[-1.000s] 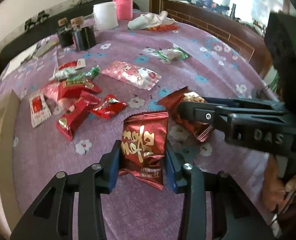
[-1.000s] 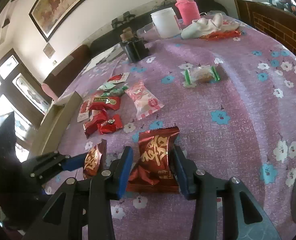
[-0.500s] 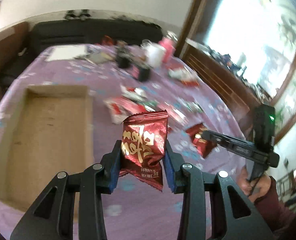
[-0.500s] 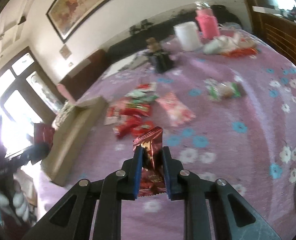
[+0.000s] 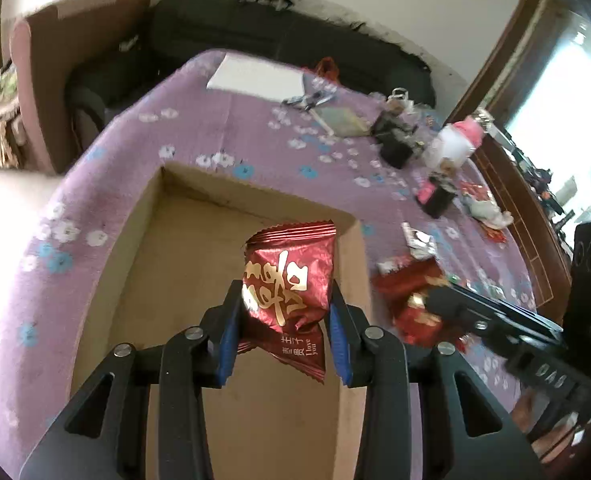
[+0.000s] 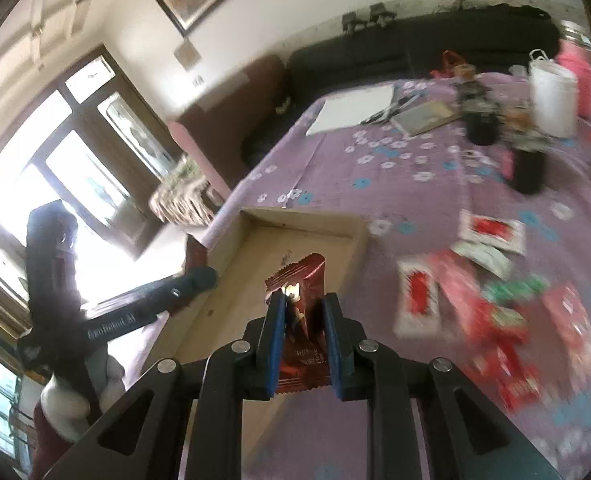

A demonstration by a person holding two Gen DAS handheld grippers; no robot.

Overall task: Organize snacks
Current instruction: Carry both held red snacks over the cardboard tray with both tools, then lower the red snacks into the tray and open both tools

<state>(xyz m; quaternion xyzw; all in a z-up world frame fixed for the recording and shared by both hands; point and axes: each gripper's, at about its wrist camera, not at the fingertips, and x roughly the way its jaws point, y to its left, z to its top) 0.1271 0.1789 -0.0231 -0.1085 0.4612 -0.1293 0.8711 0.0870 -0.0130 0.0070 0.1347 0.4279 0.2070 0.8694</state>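
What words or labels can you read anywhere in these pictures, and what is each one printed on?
"I love you": small gold print low on the red snack packet held in the left gripper, under large gold characters that I cannot read.
"DAS": raised letters, upside down, on the right gripper's body.
Lettering on the left gripper's arm: too blurred.
Print on the right gripper's packet and the loose snacks: too blurred.

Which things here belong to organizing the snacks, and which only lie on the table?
For the job:
- red snack packet in left gripper
- red snack packet in right gripper
- cardboard box
- loose snacks

Just lying about:
- white container
- pink bottle
- white paper
- dark jars
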